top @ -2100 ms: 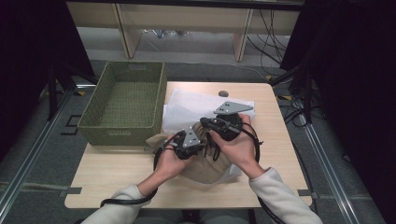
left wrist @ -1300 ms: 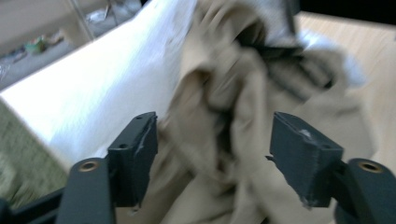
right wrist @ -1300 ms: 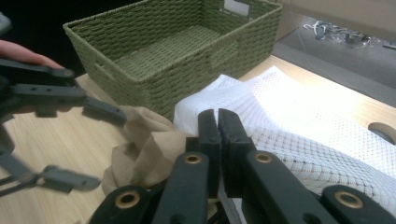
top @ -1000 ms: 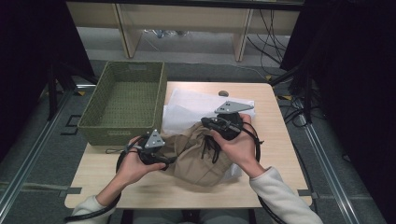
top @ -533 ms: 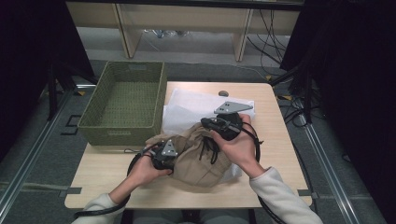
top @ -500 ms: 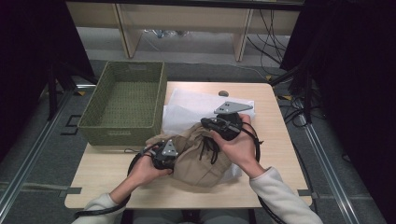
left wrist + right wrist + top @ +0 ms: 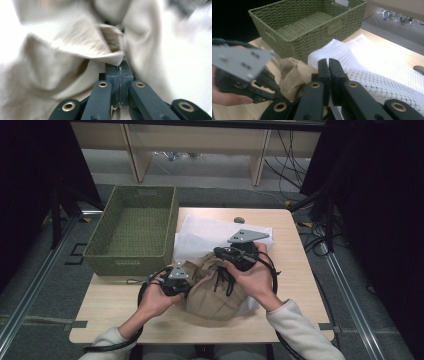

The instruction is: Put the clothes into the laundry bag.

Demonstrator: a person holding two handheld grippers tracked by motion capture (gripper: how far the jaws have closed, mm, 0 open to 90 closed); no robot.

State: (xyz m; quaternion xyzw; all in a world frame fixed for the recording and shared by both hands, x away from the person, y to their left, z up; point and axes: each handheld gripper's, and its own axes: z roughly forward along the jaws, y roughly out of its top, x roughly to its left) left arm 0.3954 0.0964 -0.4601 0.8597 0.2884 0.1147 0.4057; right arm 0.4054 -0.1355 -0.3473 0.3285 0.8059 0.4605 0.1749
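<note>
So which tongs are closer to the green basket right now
Left. The left tongs sit just below the green basket's near corner, clamped on the tan garment. The right tongs are farther right, over the garment.

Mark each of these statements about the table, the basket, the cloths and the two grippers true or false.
1. The green basket holds the tan garment. False: the garment lies on the table.
2. The left gripper is shut on the tan garment. True.
3. The white cloth lies under the tan garment. True.
4. The right gripper stands wide open. False: its jaws are shut.
5. The basket sits at the table's right edge. False: at its left.
</note>
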